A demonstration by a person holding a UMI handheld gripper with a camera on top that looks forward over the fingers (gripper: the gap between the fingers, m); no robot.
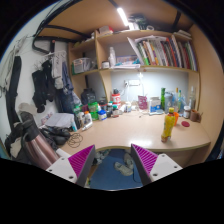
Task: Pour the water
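The gripper [113,160] is up in the air near a wooden desk [130,132], and its two fingers are spread apart with nothing between them. The purple pads [82,158] face each other. A yellow bottle [168,126] stands on the desk, well beyond the fingers. More bottles and jars [92,110] crowd the back of the desk. Books [160,52] sit on the shelf above

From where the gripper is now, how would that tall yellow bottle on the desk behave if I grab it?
The yellow bottle stands upright, tall and narrow, on the desk, so a high push may tip it. It looks like rigid plastic, probably light unless full. The gripper is open, well short of it.
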